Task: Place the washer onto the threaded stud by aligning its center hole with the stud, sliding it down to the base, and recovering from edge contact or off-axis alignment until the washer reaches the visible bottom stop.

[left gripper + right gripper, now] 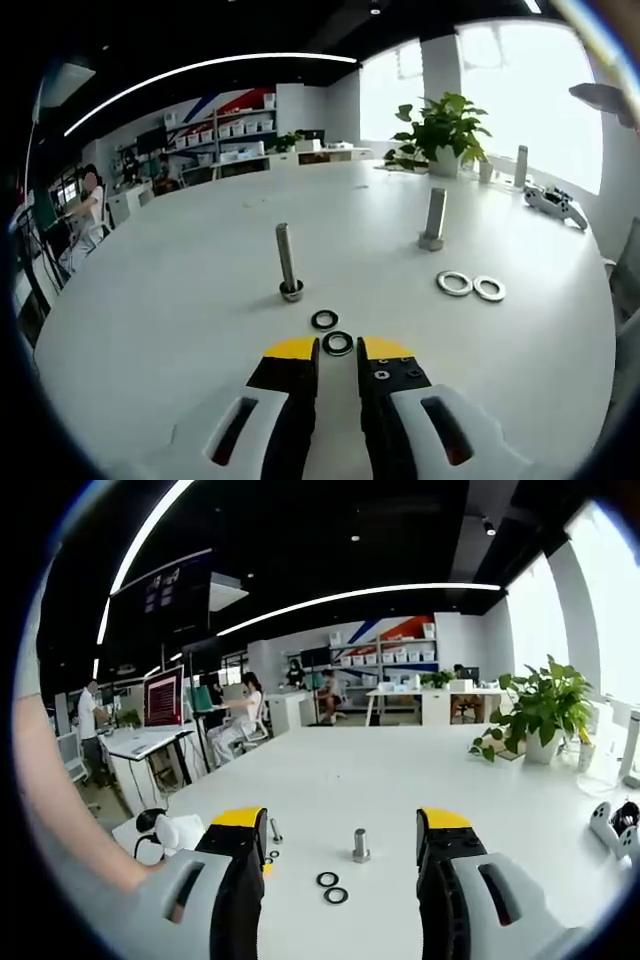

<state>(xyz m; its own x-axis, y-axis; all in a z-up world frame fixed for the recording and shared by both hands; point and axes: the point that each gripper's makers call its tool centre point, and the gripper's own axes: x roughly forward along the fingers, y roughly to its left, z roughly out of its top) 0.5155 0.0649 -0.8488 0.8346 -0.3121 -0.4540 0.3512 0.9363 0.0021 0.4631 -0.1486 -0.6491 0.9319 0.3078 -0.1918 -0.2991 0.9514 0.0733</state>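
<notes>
1. You have bare bench (180, 300) to the left of the threaded stud (289, 262) in the left gripper view.
2. Two dark washers (331, 331) lie just ahead of your left jaws, beside the stud's base.
3. A shorter bolt (434, 219) and two silver washers (470, 285) stand to the right, well apart from the stud.
4. A potted plant (441, 130) stands at the bench's far edge.
5. In the right gripper view, the wide-parted jaws frame a short bolt (361, 845) and two dark rings (332, 887).

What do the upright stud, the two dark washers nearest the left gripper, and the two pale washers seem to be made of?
Stud: probably bare steel, grey with a dull metallic sheen. Dark washers: possibly black-coated metal or rubber; matte black rings, so material stays open. Pale washers: likely plated steel, bright silvery rings against the white table.
</notes>
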